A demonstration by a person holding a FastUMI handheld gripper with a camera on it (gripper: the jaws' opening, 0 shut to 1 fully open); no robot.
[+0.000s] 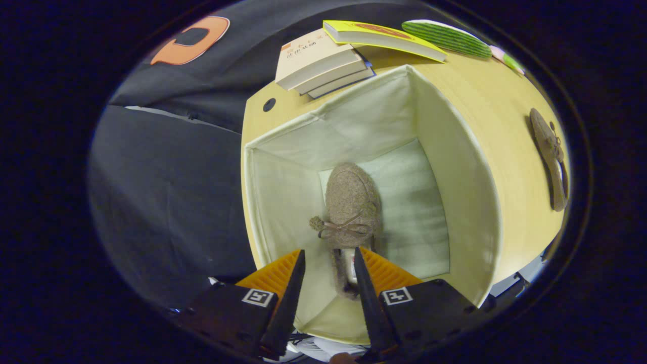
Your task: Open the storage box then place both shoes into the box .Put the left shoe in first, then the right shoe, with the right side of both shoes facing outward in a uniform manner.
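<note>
The first shoe (352, 202) lies inside the open storage box (455, 167); the jaws of the gripper (329, 263) stand open around its heel. Lift straight out, then fetch the second shoe (551, 156) near the bench's right edge.

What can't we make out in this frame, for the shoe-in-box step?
- Claw: its fingers straddle the heel of the brown fuzzy shoe with a bow inside the cream fabric storage box; whether they press it or stand apart can't be told.
- That shoe's heel end: hidden behind the fingers.
- Second brown shoe on the wooden table: stretched by the fisheye, so left or right is unclear.
- Box lid: cannot be identified.
</note>
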